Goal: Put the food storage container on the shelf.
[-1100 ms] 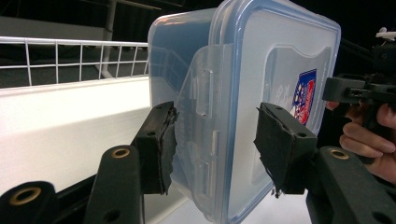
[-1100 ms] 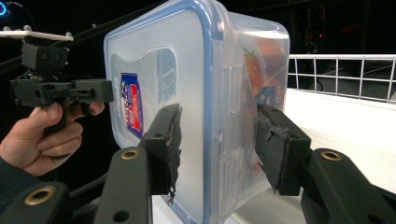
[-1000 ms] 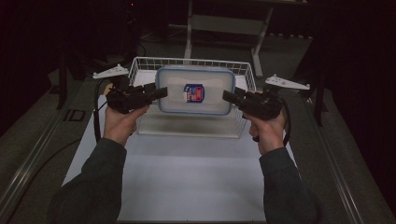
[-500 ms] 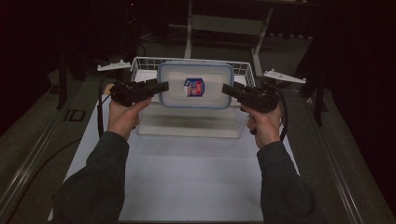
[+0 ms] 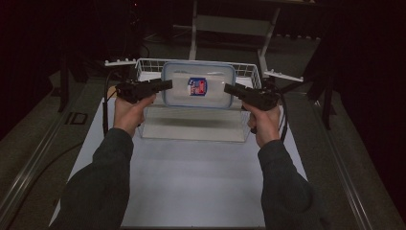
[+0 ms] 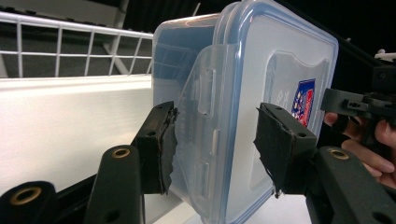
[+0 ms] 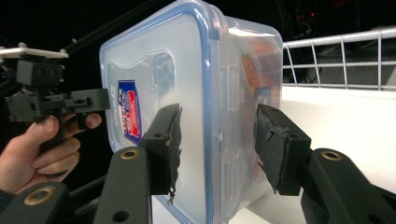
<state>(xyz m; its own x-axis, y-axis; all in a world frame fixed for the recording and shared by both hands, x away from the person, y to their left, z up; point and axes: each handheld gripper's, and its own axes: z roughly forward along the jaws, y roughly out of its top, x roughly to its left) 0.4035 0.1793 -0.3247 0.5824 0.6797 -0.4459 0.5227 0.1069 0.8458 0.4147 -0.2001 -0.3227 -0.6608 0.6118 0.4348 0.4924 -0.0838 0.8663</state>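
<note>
A clear plastic container (image 5: 198, 86) with a blue-rimmed lid and a red and blue label hangs in the air over a white wire basket (image 5: 143, 63). It casts a shadow on the basket floor. My left gripper (image 5: 164, 85) is shut on its left end, the jaws straddling the side latch (image 6: 208, 95) of the container (image 6: 261, 93). My right gripper (image 5: 231, 89) is shut on the opposite end. In the right gripper view the container (image 7: 163, 70) shows something orange inside, and the jaws of that gripper (image 7: 217, 140) clamp its edge.
The basket stands at the far end of a white mat (image 5: 191, 177) on the table. Grey three-cornered plates (image 5: 282, 75) stick out beside the basket. A metal stand (image 5: 230, 24) and dark surroundings lie behind it.
Both hands have risen and moved slightly away, carrying the container higher above the basket floor. Both grips stayed the same.
</note>
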